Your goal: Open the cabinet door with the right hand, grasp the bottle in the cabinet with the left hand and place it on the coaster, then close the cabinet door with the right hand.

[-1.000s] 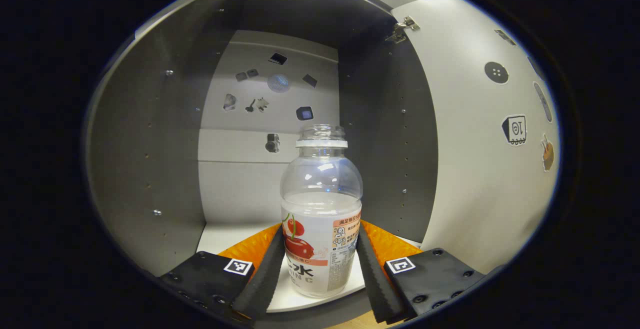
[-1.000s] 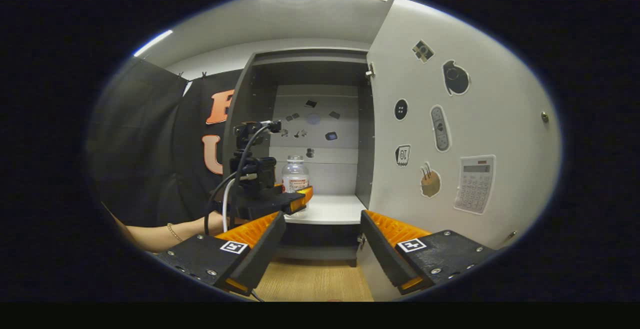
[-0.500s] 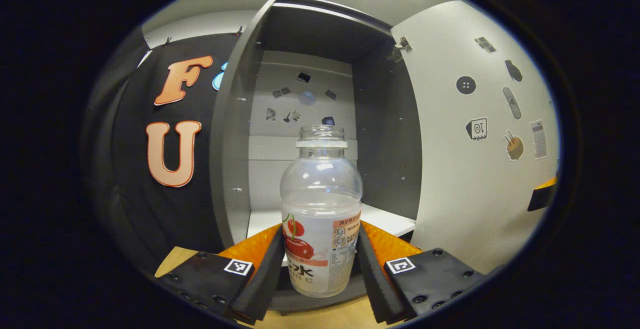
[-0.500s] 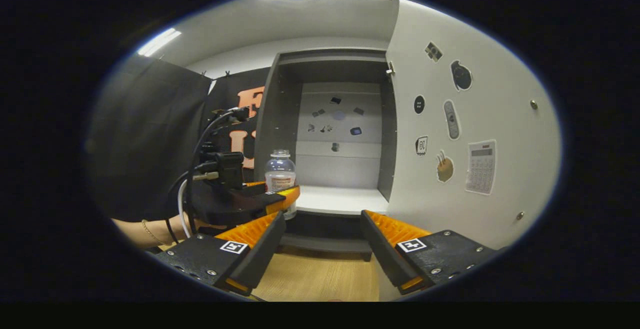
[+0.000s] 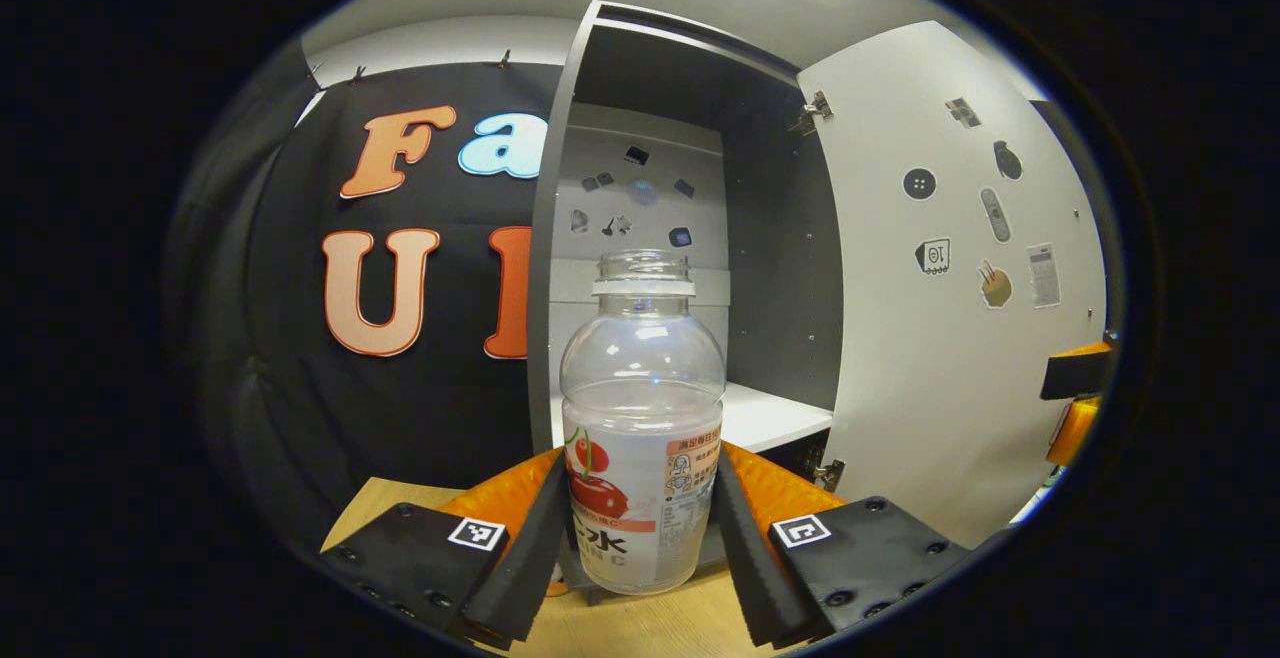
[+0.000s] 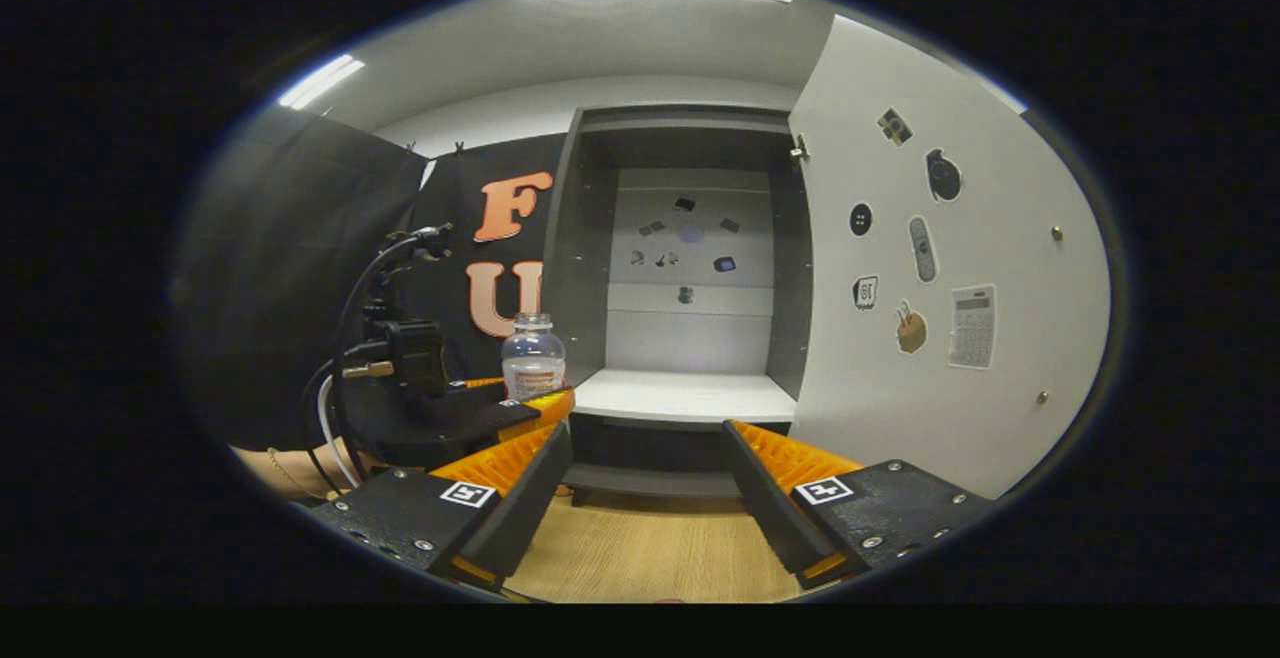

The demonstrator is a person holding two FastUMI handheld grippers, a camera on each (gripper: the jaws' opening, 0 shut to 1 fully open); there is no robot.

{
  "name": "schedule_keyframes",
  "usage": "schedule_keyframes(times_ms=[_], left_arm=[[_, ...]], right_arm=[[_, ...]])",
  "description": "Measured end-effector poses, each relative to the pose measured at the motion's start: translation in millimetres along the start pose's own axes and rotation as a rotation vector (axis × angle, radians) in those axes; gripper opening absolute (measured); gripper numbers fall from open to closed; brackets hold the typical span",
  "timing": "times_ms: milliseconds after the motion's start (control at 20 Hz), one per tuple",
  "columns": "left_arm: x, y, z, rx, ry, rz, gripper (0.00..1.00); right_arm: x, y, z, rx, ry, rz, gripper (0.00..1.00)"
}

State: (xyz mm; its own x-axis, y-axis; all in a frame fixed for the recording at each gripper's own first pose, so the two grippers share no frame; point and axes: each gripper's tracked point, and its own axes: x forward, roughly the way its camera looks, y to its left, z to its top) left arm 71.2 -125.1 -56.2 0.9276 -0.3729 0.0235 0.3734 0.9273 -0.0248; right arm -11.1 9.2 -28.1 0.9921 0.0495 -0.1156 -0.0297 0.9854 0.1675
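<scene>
bottle (image 5: 642, 418) — now outside cabinet (image 5: 640, 68)

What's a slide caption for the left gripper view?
Left gripper clamps the uncapped bottle, held outside the cabinet beside its open door.

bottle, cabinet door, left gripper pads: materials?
Bottle: clear plastic by the look, glossy, with highlights on its dome and a printed paper or film label. Cabinet door: matte white laminated board, likely; flat even sheen, a metal hinge at its top corner, stickers on it. Left gripper fingers: ridged black pads, probably rubber or foam, backed by orange plastic.
</scene>
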Motion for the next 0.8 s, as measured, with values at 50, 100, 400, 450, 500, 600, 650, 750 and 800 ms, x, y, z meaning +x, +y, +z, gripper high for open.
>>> schedule_keyframes(times_ms=[50, 100, 400, 450, 500, 600, 650, 750, 800], left_arm=[[-6, 2, 0, 0.003, -0.005, -0.009, 0.82], [-12, 4, 0, 0.005, -0.008, -0.022, 0.82], [-44, 15, -9, 0.019, -0.046, -0.076, 0.82], [-49, 16, -12, 0.022, -0.053, -0.082, 0.82], [-55, 17, -17, 0.029, -0.058, -0.085, 0.82], [-64, 19, -29, 0.042, -0.061, -0.086, 0.82], [-70, 20, -37, 0.045, -0.061, -0.086, 0.82], [-81, 17, -59, 0.029, -0.053, -0.087, 0.82], [-86, 17, -67, 0.014, -0.050, -0.082, 0.82]], right_arm=[[0, 3, 1, -0.005, -0.008, -0.020, 0.93], [-1, 4, 1, -0.008, -0.011, -0.043, 0.93], [-6, 21, -11, 0.031, 0.014, -0.119, 0.93], [-9, 22, -15, 0.032, 0.025, -0.131, 0.93], [-11, 24, -18, 0.034, 0.033, -0.141, 0.93], [-17, 26, -24, 0.042, 0.042, -0.156, 0.93], [-19, 27, -27, 0.047, 0.047, -0.160, 0.93], [-22, 28, -34, 0.050, 0.059, -0.163, 0.93], [-23, 28, -38, 0.051, 0.072, -0.161, 0.93]])
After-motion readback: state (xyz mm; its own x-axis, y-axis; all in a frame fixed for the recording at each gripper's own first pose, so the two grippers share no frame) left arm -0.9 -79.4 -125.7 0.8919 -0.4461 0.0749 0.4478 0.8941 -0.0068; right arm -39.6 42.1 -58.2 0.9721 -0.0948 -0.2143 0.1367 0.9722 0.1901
